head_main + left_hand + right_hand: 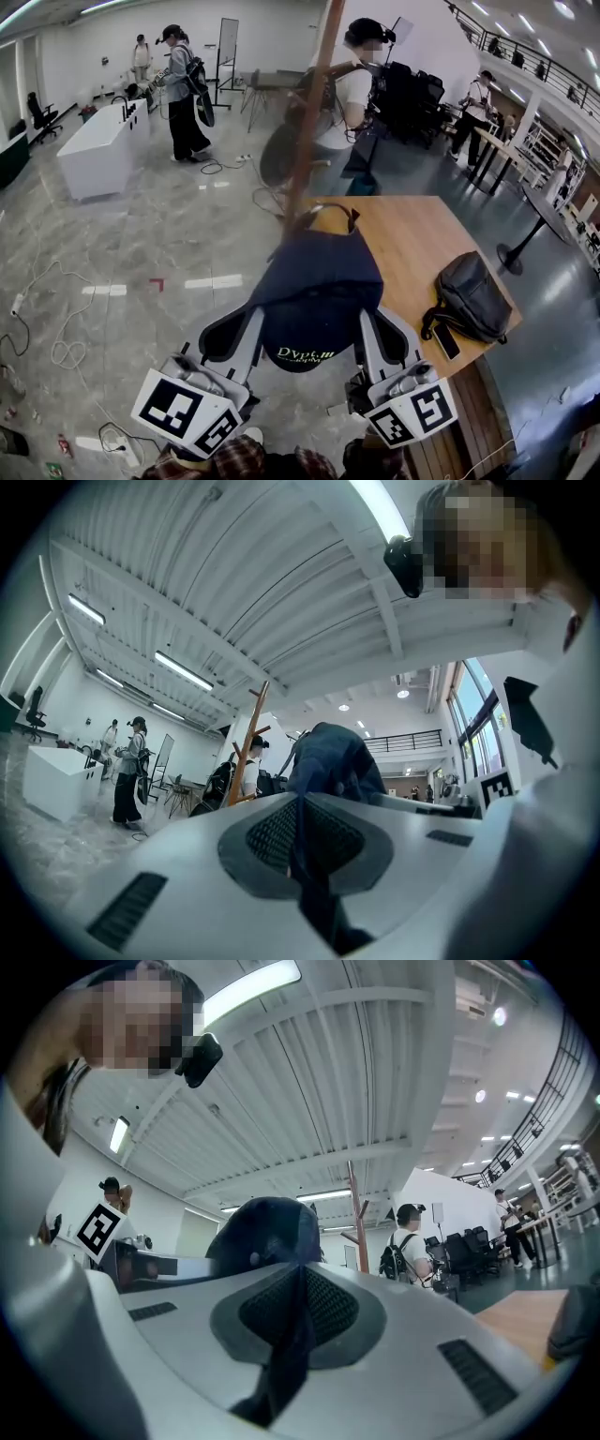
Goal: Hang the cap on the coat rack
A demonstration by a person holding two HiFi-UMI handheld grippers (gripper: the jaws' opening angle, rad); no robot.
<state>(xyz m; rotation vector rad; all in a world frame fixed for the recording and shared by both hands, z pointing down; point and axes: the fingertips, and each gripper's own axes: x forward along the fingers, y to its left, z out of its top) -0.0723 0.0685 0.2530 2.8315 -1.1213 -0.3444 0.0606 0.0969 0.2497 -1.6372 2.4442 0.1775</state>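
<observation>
A dark navy cap point(314, 291) with pale lettering on its brim hangs in the air between my two grippers, in front of the wooden coat rack pole point(309, 122). My left gripper point(251, 330) is shut on the cap's left edge; its fabric point(305, 855) runs pinched between the jaws. My right gripper point(367, 336) is shut on the cap's right edge, with cloth point(286, 1344) clamped between the jaws. The cap's crown point(267, 1232) bulges above the jaws, and the rack point(356, 1213) stands beyond it. The rack point(251, 738) also shows left of the cap point(328, 757).
A wooden table point(422, 244) at right carries a grey backpack point(469, 295) and a phone point(446, 341). Several people stand in the hall, one point(361, 84) just behind the rack. A white counter point(98, 145) is at far left. Cables point(56, 328) lie on the floor.
</observation>
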